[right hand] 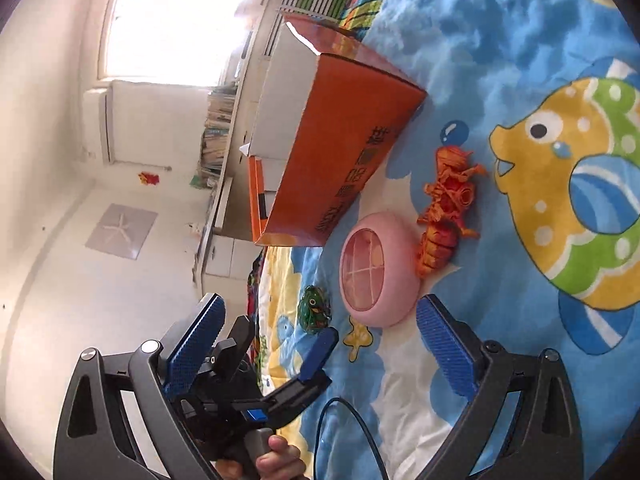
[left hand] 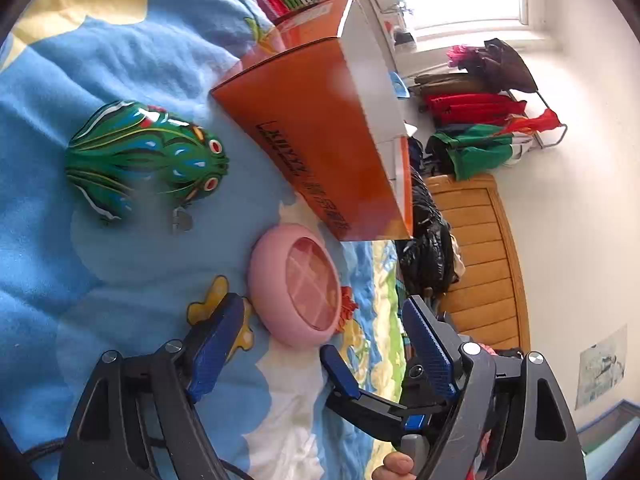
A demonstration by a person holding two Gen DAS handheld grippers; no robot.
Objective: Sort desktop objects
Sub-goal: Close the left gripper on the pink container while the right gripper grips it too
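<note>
Pink round case (left hand: 298, 286) lay on the blue fish-print blanket (left hand: 80, 52), just beside the lower corner of the orange box (left hand: 316, 136), which stood open with its white inside showing. Green tin frog (left hand: 146, 156) sat on the blanket apart from the case, on the side away from the orange toy dragon (right hand: 450, 210); in the right wrist view the dragon lay against the case's rim, between the case and the printed yellow fish (right hand: 572, 196). Left gripper (left hand: 320, 316) was spread wide, holding nothing, its blue pads either side of the case but not touching it. Right gripper (right hand: 320, 316) was likewise spread and held nothing, the case just ahead of its fingertips. Each wrist view showed the other gripper low in frame.
</note>
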